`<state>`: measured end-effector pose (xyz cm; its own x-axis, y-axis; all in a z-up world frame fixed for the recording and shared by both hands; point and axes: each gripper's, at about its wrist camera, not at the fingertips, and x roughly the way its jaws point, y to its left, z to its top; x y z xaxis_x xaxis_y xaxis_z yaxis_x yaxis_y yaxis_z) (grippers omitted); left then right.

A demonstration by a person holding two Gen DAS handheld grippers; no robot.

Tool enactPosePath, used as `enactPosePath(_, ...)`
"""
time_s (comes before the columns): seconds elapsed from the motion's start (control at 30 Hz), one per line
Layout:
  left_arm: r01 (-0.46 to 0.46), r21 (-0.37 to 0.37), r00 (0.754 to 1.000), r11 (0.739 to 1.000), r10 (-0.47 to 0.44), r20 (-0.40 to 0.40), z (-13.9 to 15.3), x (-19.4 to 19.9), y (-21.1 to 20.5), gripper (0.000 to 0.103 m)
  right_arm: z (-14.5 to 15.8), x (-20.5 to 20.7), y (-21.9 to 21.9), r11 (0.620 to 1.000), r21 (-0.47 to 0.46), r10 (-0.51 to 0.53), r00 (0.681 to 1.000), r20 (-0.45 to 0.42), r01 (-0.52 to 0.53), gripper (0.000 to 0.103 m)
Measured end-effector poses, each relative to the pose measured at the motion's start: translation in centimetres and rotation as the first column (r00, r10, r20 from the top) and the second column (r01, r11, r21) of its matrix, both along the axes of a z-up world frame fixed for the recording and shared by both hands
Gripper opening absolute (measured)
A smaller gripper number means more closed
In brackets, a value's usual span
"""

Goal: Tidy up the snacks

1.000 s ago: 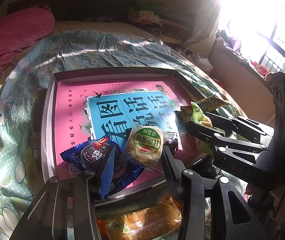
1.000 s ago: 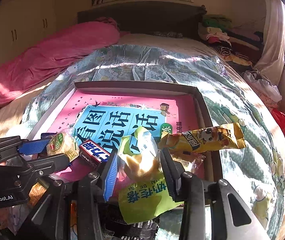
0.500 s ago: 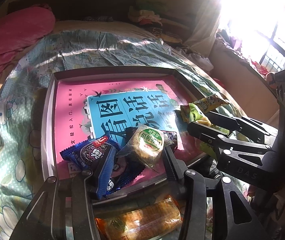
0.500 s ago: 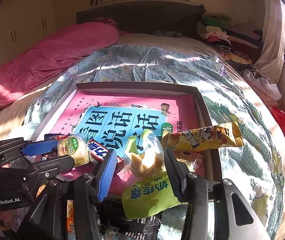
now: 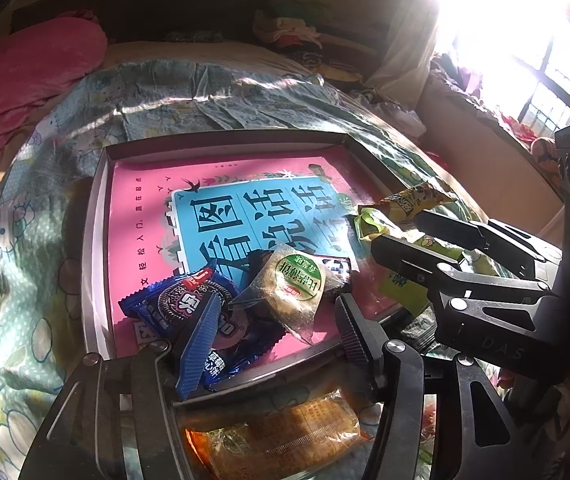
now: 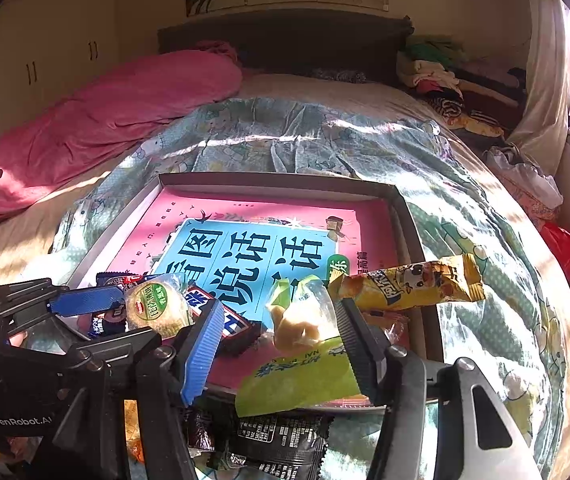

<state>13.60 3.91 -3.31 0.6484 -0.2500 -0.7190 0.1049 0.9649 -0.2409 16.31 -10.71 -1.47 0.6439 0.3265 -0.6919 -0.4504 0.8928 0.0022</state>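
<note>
Hovering with jaws spread over snacks just dropped in the tray [image 5: 97,240], the left hand-held gripper [image 5: 273,332] frames the round green-labelled biscuit [image 5: 291,288], the right hand-held gripper [image 6: 281,340] the clear-wrapped pastry [image 6: 299,320]; next probably fetching the orange packet [image 5: 281,436] beneath.

Left claw [image 5: 273,316] and right claw [image 6: 277,336] both gape wide, side by side.

My black metal left gripper [image 5: 275,332] and its twin, the right gripper [image 6: 279,342], each carry one ribbed blue pad, one ribbed black pad, silver pivot screws; "GenRobot.AI" lettering shows.
</note>
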Motion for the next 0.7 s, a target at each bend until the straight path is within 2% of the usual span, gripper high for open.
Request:
enactPosePath(0.13, -0.009, 0.003, 1.0, 1.0, 0.009, -0.003, 0.04, -0.03, 0.25, 0.065, 0.27, -0.01, -0.22, 1.0, 0.007, -0.008, 1.0, 0.005, 0.008, 0.063)
enactPosePath(0.43, -0.032, 0.006, 0.999, 0.999, 0.032, -0.001, 0.33, -0.19, 0.84, 0.07, 0.7, -0.16, -0.42, 1.0, 0.007, -0.027, 0.999, 0.022, 0.027, 0.063)
enactPosePath(0.57, -0.03, 0.004, 1.0, 1.0, 0.03, 0.008, 0.53, -0.4, 0.95, 0.075, 0.75, -0.18, -0.5, 0.999, 0.01, -0.034, 0.999, 0.02, 0.034, 0.068)
enactPosePath(0.7, -0.035, 0.01, 0.999, 0.999, 0.035, 0.018, 0.84, -0.7, 1.0, 0.075, 0.84, -0.36, -0.69, 0.999, 0.022, -0.042, 0.999, 0.022, 0.041, 0.069)
